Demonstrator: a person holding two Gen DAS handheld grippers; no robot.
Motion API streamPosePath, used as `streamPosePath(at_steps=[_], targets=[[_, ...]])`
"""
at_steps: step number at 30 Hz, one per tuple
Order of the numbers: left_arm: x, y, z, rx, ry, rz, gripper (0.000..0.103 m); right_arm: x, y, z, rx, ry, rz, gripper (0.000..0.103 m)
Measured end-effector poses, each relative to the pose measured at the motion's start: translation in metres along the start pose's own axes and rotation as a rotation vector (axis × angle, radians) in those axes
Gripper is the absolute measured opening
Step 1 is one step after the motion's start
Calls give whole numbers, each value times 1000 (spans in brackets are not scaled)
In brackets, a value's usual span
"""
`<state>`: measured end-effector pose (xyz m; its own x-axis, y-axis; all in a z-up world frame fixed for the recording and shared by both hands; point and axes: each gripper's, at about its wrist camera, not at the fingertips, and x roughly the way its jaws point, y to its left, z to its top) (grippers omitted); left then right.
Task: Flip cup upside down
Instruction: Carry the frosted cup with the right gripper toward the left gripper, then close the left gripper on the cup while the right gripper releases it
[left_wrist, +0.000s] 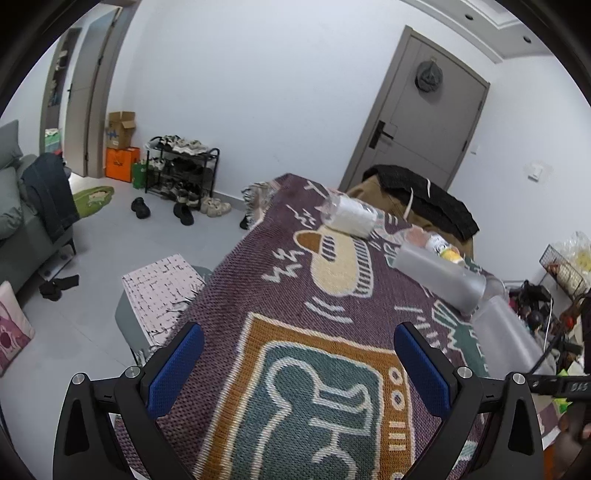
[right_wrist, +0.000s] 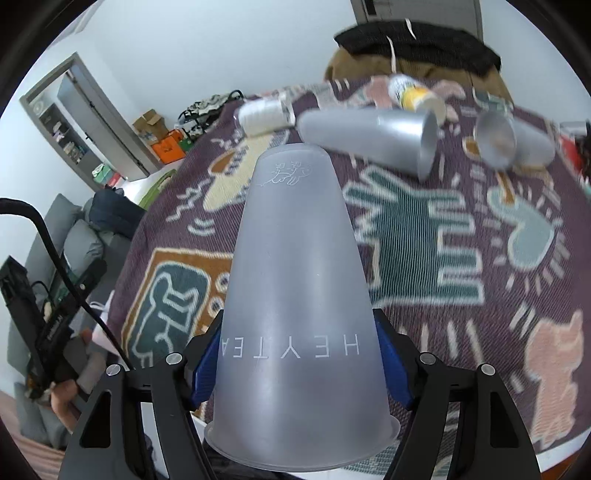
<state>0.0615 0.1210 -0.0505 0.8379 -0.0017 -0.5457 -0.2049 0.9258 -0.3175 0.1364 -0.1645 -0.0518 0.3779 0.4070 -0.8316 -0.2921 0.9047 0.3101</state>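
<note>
In the right wrist view my right gripper is shut on a frosted translucent cup marked HEYTEA. The cup stands upside down between the blue pads, base pointing away, rim nearest the camera, over the patterned cloth. In the left wrist view my left gripper is open and empty, low over the near end of the same cloth. The held cup shows at the right edge of that view.
More frosted cups lie on their sides at the cloth's far end. A white cup and a yellow-labelled bottle lie there too. A draped chair stands behind the table, a stool at its left.
</note>
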Motion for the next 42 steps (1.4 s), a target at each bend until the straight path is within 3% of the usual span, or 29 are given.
streamPosePath(at_steps=[5, 10, 13, 17, 26, 32, 42], targets=[[3, -17, -1, 57, 19, -22, 103, 17, -9, -6, -13, 15, -11, 76], [6, -34, 3, 98, 48, -31, 103, 7, -9, -12, -53, -33, 24, 76], [13, -50, 3, 121, 78, -39, 103, -9, -13, -22, -64, -94, 59, 85], [30, -79, 2, 177, 141, -51, 103, -33, -28, -37, -50, -191, 83, 85], [45, -141, 4, 254, 201, -165, 103, -76, -71, -61, 12, -352, 44, 85], [59, -165, 5, 229, 283, -215, 103, -73, -102, -77, 75, -368, 3, 86], [100, -180, -2, 183, 415, -216, 103, -57, -129, -93, 116, -369, -27, 86]])
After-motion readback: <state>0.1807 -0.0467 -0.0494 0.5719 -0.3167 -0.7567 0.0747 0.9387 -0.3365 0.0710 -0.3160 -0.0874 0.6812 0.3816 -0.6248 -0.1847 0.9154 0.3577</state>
